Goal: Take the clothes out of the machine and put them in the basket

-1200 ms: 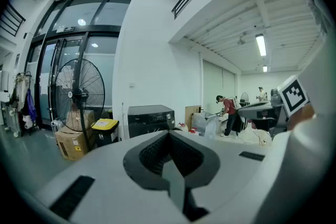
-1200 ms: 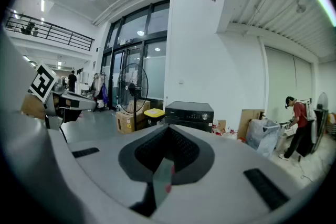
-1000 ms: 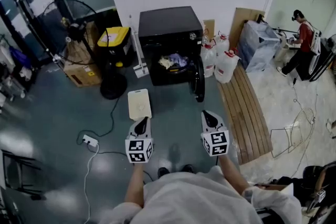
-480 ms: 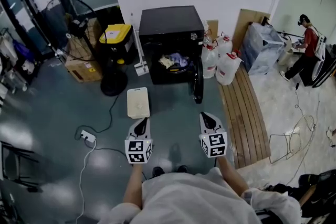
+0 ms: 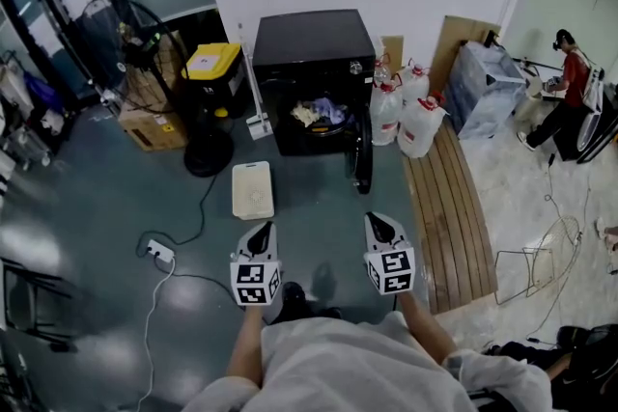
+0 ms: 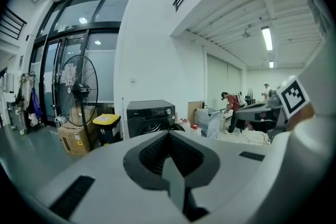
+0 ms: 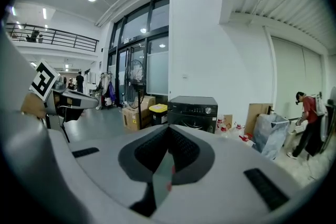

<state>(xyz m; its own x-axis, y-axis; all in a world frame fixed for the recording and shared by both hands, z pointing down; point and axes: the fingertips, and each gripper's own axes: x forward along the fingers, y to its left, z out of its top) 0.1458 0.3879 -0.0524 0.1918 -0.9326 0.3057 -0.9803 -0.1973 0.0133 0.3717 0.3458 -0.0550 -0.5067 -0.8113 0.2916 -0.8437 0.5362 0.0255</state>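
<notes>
On the dark floor just left of the middle stands the basket (image 5: pixel 253 190), a pale rectangular tub with rounded corners and its open top facing up, well apart from both grippers and a little nearer than the machine. Beyond it, against the far white wall, is the machine (image 5: pixel 313 41), a black front-loading box with a row of controls and a round knob along its top edge. Its round door (image 5: pixel 364 152) hangs swung open to the right. The clothes (image 5: pixel 319 114) lie bunched inside the drum, a heap of cream, white and pale purple cloth showing through the opening.

Far to the left a cardboard box (image 5: pixel 153 128) sits shut on the floor, and beside it a black bin with a yellow lid (image 5: pixel 211 63), also shut. Right of the machine stand white plastic jugs with red caps (image 5: pixel 417 124); I cannot tell what is in them.

Nearest me, the left gripper (image 5: pixel 260 236) has its jaws closed together with nothing between them. The right gripper (image 5: pixel 378 227) is the same, jaws pressed together and empty. Both point toward the machine.
</notes>
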